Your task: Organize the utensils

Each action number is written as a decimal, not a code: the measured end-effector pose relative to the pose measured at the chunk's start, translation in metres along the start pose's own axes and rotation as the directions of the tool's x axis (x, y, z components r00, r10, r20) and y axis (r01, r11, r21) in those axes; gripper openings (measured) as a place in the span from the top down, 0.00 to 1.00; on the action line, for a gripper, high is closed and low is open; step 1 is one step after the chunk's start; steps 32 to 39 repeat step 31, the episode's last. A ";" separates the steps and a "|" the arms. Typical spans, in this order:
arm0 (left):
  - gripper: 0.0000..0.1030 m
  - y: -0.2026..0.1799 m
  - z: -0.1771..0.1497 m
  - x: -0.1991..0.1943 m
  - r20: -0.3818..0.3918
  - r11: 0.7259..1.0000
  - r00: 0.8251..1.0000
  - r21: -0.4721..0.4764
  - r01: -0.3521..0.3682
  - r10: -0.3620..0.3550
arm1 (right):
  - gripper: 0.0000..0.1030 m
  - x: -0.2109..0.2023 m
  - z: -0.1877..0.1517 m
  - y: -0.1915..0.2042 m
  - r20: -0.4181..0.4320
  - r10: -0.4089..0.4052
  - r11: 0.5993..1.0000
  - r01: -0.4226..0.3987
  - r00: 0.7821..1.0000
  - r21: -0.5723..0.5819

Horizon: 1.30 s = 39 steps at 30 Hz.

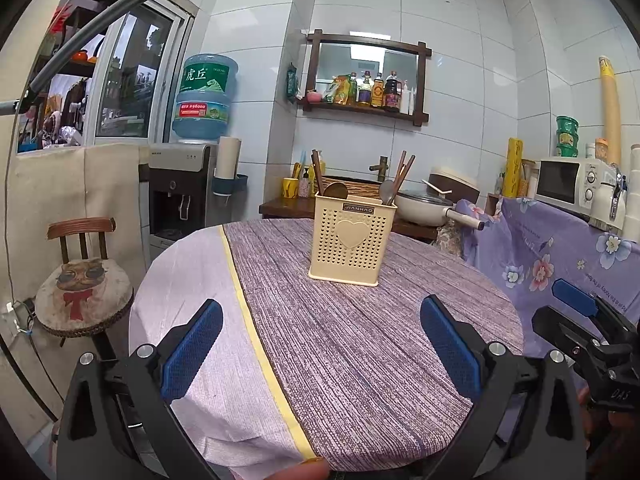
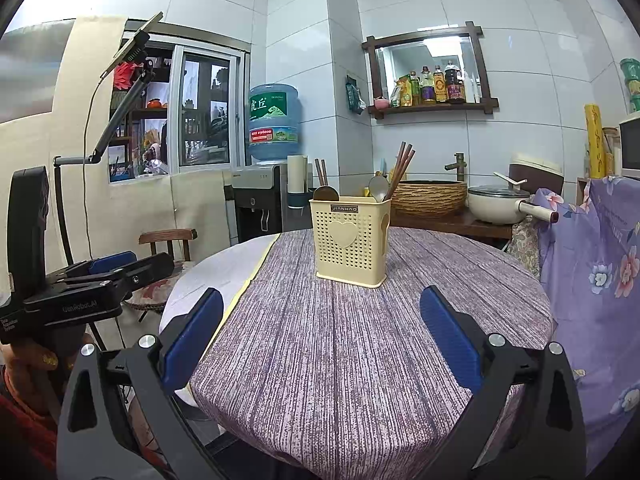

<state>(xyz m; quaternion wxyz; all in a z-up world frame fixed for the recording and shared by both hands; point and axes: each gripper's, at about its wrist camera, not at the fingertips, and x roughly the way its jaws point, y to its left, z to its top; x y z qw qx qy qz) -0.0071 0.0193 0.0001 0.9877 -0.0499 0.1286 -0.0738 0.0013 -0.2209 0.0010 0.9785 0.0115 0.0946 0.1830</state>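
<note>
My left hand-held gripper [image 1: 320, 344] & right hand-held gripper [image 2: 322, 340] both gape wide, nothing between the pads. Cream utensil holder [image 1: 347, 240] stands upright on the counter [image 1: 360, 340], straight ahead of both, well apart; chopsticks [image 1: 404, 172] & spoons [image 1: 335, 191] stick up inside.

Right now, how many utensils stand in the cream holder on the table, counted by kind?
Spoons: 2 (brown spoon, grey spoon)
Chopsticks: 5 showing (2 left chopsticks, 3 right chopsticks); overlap may hide more
Total: 7 in the holder
</note>
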 end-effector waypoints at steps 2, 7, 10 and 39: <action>0.05 -0.001 0.000 0.000 -0.001 1.000 1.000 0.000 0.001 -0.001 | 0.06 0.000 0.000 0.000 0.000 0.001 1.000 -0.001 1.000 0.003; 0.05 0.002 0.000 0.002 -0.025 1.000 1.000 -0.004 0.009 -0.009 | 0.06 -0.001 -0.001 0.000 -0.001 0.001 1.000 -0.001 1.000 0.005; 0.05 0.004 0.001 0.001 -0.021 1.000 1.000 -0.005 0.007 -0.007 | 0.06 -0.001 -0.001 0.000 -0.002 0.002 1.000 -0.002 1.000 0.006; 0.05 0.004 -0.001 0.004 -0.036 1.000 0.999 0.013 -0.009 0.009 | 0.06 0.004 -0.006 -0.001 -0.020 0.004 1.000 -0.003 1.000 0.025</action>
